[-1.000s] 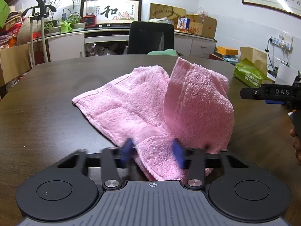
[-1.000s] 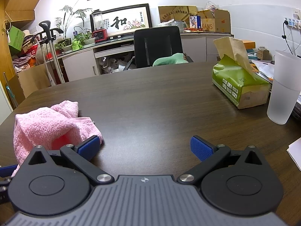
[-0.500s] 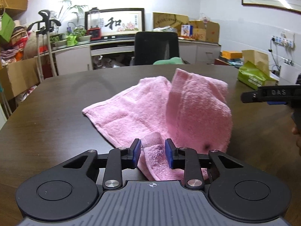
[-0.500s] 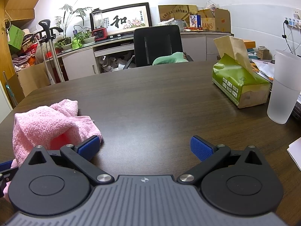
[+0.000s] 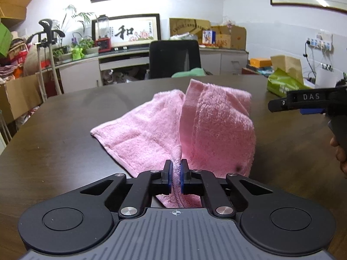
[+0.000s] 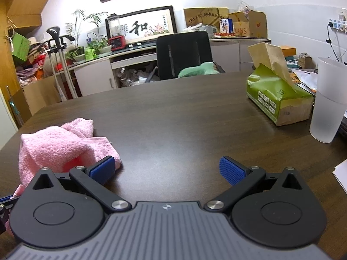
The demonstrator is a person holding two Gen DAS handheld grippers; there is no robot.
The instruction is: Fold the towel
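A: Left wrist view: what is between the fingers?

B: The left gripper (image 5: pixel 176 176) has its two blue pads pressed together on a bunched edge of the pink towel (image 5: pixel 212 127). The pinched fold stands up between the pads as a narrow ridge, and more cloth hangs below them.

A: Where does the towel lie?

B: On the dark wooden table (image 5: pixel 65 147), rumpled. One part spreads flat toward the left, with a hemmed edge facing the camera. The other part rises in a rounded hump on the right, with a woven band running up its inner edge. A small dark spot shows low on the hump.

A: And the other gripper?

B: The right gripper (image 6: pixel 167 170) has its jaws spread wide, with only bare tabletop between them. Its left pad (image 6: pixel 102 169) sits just beside the towel's near corner; whether it touches the cloth I cannot tell. In the left wrist view one black finger of it, lettered DAS, reaches in from the right edge, apart from the towel.

A: What else is on the table?

B: On the right, a green tissue pack (image 6: pixel 277 99) with a brown tissue sticking up, and a frosted plastic cup (image 6: pixel 327 104) just beside it. A black office chair (image 6: pixel 184 54) stands at the far edge.
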